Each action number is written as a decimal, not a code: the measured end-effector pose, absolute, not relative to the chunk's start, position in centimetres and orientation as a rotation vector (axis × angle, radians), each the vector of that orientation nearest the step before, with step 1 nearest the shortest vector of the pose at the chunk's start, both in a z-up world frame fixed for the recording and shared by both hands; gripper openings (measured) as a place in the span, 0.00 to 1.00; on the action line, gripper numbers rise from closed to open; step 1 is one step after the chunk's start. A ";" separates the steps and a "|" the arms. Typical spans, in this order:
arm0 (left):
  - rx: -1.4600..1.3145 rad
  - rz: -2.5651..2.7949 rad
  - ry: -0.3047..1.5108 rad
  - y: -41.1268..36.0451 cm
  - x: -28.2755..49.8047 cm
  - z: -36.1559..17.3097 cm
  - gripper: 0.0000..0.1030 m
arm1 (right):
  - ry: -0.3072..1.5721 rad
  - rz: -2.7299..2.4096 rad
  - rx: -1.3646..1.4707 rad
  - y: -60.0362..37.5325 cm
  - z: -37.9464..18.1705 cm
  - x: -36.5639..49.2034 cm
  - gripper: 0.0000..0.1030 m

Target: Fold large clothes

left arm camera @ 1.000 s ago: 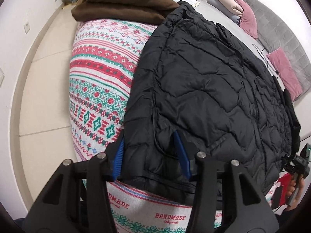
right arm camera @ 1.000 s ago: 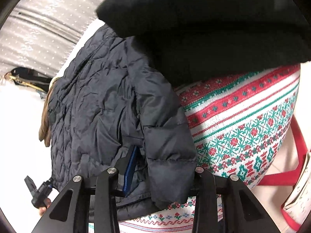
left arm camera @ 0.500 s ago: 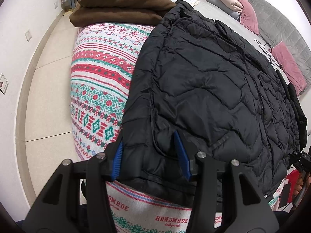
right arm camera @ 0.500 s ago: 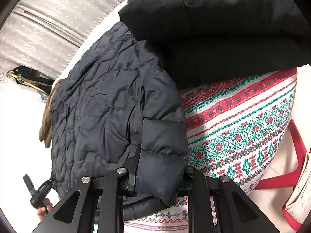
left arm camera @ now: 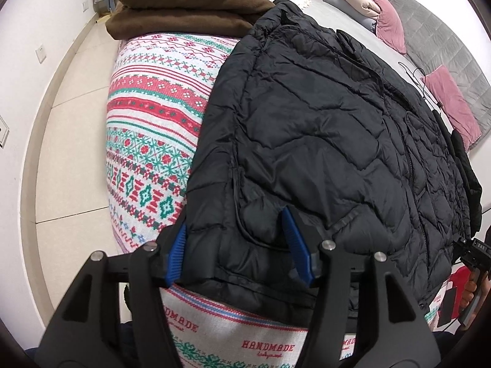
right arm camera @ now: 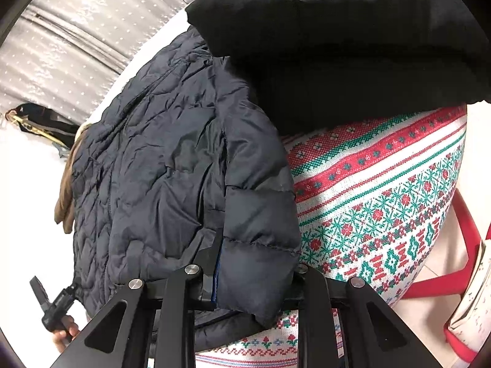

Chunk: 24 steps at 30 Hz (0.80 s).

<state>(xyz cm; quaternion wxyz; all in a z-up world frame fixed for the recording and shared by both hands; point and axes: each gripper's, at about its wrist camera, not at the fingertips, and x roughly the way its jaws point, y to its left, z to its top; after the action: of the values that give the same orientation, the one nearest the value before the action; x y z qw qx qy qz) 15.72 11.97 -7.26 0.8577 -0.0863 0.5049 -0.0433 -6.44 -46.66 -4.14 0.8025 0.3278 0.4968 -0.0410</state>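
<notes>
The left gripper (left arm camera: 236, 254) has its blue pads (left arm camera: 175, 256) set on either side of the hem corner of the black puffer jacket (left arm camera: 322, 128); its jaws are opening a touch, and the padded fabric bulges between them, seemingly touching both pads. The right gripper (right arm camera: 254, 279) is clamped on the other hem corner of the same jacket (right arm camera: 172, 165), the thick edge squeezed between its jaws.

The jacket lies spread flat across the bed, its hem overhanging the near edge and its collar reaching toward the far side. Under it is a patterned knit bedcover (left arm camera: 153, 128) in red, green and white. A folded brown blanket (left arm camera: 184, 9) sits at the far left corner of the bed, just touching the jacket's shoulder, and a dark folded garment (right arm camera: 353, 46) sits close against the jacket on its right side. Pillows (left arm camera: 389, 21) lie along the far right edge.

To my eye the jacket will handle as light but bulky: soft, springy with fill, and slick on its shell, so a shallow pinch could slide off. The stitched hem corners look like the firmest places to hold, deep enough to catch both layers. Lifted from there, it should drape and fold over easily toward the collar.
</notes>
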 end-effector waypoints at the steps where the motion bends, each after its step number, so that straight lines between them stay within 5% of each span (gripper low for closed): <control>1: -0.177 -0.088 1.057 12.0 15.7 -7.2 0.48 | 1.059 -0.082 0.690 -46.5 -3.9 -6.5 0.22; 6: -0.191 -0.101 1.041 12.1 15.5 -6.9 0.17 | 1.017 -0.074 0.646 -45.6 -2.6 -6.9 0.12; 24: -0.273 -0.132 0.949 14.1 13.0 -2.6 0.10 | 0.824 -0.253 0.094 -37.1 3.5 -9.5 0.06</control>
<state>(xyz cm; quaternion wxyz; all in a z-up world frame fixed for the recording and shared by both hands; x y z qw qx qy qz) 12.99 14.06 -2.64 0.8786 -0.1308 0.4549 -0.0631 -9.54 -37.08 3.50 0.9074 0.0458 0.3994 -0.1227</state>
